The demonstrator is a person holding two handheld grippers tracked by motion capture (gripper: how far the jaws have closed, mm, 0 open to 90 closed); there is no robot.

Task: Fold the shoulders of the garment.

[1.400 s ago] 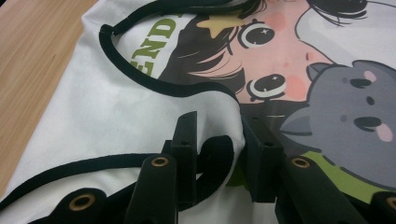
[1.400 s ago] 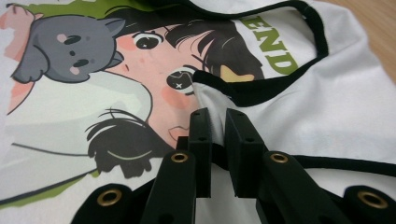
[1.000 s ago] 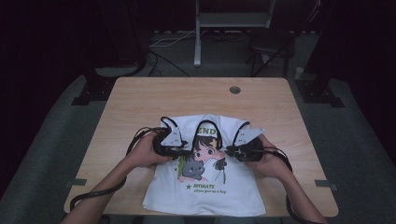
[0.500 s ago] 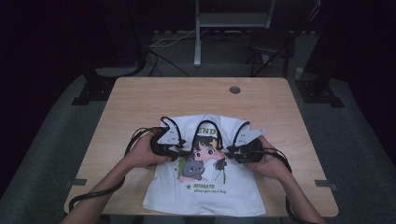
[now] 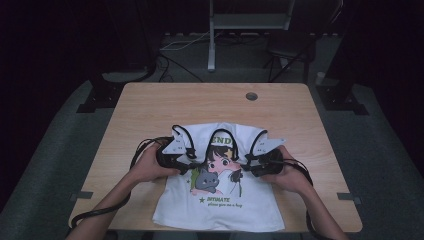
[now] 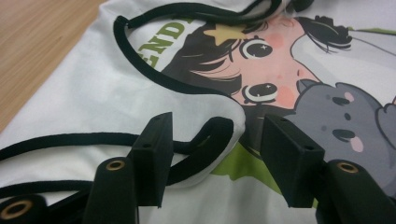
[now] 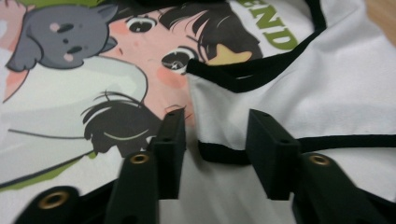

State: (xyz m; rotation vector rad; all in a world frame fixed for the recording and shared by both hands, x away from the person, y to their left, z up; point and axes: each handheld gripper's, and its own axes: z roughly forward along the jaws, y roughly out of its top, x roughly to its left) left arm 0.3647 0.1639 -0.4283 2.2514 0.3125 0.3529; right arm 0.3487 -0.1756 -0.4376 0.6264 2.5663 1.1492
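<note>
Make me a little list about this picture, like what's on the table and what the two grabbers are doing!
surface: wooden table
item: white T-shirt with black trim, lying on the table
print: cartoon girl with a grey cat, green letters above
left gripper: jaws open, black-trimmed fold of the shirt between them
right gripper: jaws open, black-trimmed edge of the shirt between them
hands: one on each gripper, at the shirt's two sides

White printed T-shirt on a pale wood surface

The T-shirt [image 5: 220, 200] is white with black trim [image 6: 154, 77] along its edges; its print shows a pink-cheeked cartoon face with dark hair and a yellow star, a grey cat [image 5: 206, 180], green lettering and green patches. The surface [image 5: 190, 107] is light tan woodgrain. Both grippers' jaws are matte black with brass-coloured rivets
</note>
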